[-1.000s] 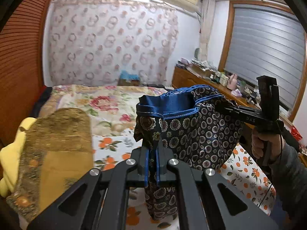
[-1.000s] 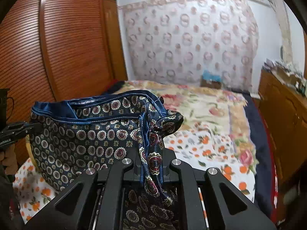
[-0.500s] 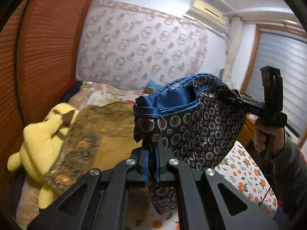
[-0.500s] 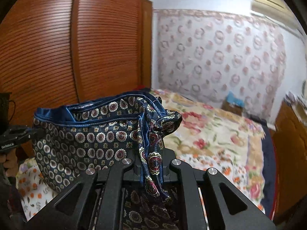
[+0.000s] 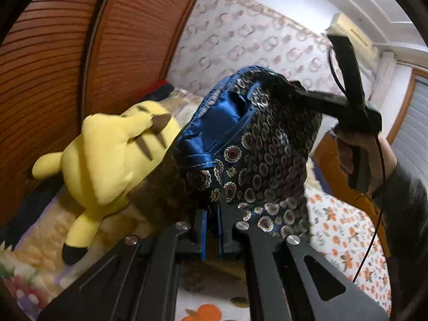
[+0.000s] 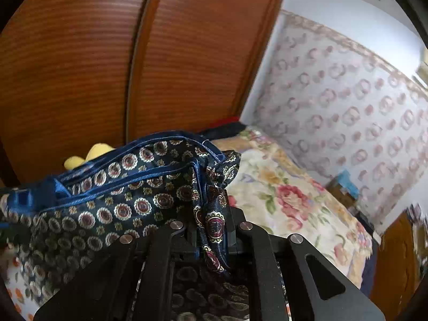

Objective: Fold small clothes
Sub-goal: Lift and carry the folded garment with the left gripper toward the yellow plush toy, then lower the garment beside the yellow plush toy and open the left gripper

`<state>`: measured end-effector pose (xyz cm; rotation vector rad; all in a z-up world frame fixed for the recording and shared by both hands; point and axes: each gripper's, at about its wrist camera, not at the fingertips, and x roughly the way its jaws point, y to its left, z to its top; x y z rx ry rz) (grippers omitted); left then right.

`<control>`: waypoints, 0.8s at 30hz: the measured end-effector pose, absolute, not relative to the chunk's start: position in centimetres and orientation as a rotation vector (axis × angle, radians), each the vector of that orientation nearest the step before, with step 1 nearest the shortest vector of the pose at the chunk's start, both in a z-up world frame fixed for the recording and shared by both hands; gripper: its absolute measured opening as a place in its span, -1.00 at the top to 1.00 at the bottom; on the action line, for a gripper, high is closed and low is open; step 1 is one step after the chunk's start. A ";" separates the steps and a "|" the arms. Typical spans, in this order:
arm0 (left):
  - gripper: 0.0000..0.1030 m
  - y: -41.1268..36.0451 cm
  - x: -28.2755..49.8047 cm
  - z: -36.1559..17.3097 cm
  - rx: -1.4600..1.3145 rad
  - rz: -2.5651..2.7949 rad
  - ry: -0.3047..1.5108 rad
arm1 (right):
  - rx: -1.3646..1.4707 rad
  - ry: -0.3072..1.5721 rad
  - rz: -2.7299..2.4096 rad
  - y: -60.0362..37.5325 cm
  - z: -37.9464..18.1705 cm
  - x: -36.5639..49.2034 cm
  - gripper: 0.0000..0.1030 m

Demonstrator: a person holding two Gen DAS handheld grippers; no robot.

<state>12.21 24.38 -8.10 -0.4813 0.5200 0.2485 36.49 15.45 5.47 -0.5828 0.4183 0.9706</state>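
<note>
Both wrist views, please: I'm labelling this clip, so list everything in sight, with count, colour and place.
patterned shorts: one, dark blue with medallion print, shiny blue lining, held up between both grippers above the bed
plush toy: one, yellow with brown stripes, lying on the bed by the wardrobe
bedspread: one, cream with red and orange flowers, covering the bed
wardrobe doors: two, reddish-brown, slatted, beside the bed
wall hanging: one, pale with pink rings, behind the bed
air conditioner: one, white, high on the wall
left gripper: black, shut on the shorts
right gripper: black, shut on the shorts
hand: one, gripping the right gripper's handle
</note>
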 end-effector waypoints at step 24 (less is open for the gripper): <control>-0.17 21.3 10.0 -4.7 -0.233 0.260 0.529 | -0.432 0.485 0.897 13.7 4.8 36.7 -0.09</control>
